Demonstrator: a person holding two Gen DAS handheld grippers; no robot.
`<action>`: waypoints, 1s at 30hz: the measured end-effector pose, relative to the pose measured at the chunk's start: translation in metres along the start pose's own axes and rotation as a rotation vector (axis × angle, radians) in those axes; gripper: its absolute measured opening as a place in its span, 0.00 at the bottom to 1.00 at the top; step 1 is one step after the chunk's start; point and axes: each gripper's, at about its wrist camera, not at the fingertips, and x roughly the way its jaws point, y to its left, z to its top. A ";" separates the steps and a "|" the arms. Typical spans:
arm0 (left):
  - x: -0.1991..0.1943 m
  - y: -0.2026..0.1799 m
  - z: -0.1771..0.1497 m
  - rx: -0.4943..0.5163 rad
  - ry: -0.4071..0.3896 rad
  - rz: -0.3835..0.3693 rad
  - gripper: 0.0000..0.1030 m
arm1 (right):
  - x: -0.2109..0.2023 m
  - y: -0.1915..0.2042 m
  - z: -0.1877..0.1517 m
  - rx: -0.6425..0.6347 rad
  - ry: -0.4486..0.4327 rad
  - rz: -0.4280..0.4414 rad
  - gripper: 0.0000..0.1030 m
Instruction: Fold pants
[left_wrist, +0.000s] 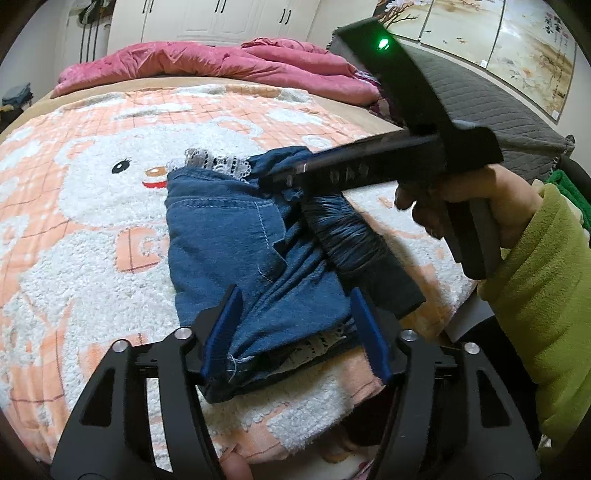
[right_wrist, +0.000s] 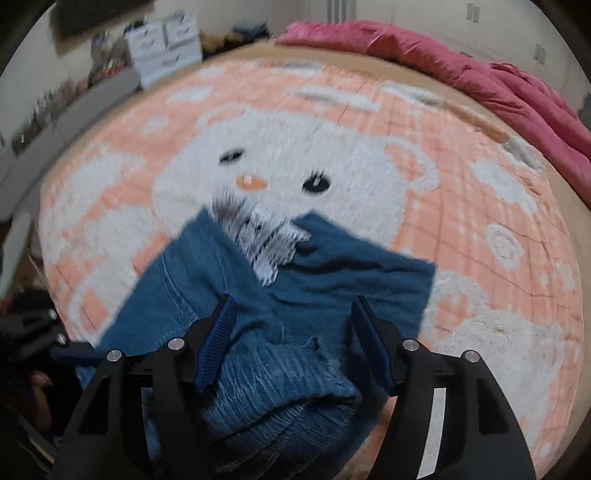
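The left tongs (left_wrist: 295, 332) stand released, their blue pads either side of the near edge of the folded blue denim pants (left_wrist: 229, 251) with a gap on the right pad; whether the left pad touches cloth I cannot tell. The right tongs (right_wrist: 295, 343) are also released, spread above the ribbed elastic waistband (right_wrist: 273, 391), nothing pinched between them. In the left wrist view the right tongs reach in from the right, held by a hand (left_wrist: 476, 210) in a lime-green fleece sleeve (left_wrist: 543, 302), over the far right part of the bundle.

The pants lie directly ahead of and beneath both tongs, on the peach and white plush bed blanket with a bear face (left_wrist: 92, 192). The bundle's long axis runs away from the left tongs toward the bear's mouth. The left tongs look nearer the near hem, the right nearer the waistband.

The pants form a compact, slightly lumpy rectangle with white lace trim (left_wrist: 218, 162) peeking out at the far end, a stitched pocket on top. The fold looks close to done.
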 end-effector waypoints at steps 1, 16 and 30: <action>-0.001 0.000 0.000 0.000 -0.003 -0.002 0.55 | -0.006 -0.002 0.001 0.010 -0.022 -0.005 0.64; -0.046 0.027 0.015 -0.123 -0.173 0.033 0.74 | -0.087 -0.035 -0.038 0.198 -0.256 -0.051 0.80; -0.030 0.038 0.021 -0.151 -0.113 0.155 0.82 | -0.089 -0.029 -0.079 0.231 -0.223 -0.052 0.88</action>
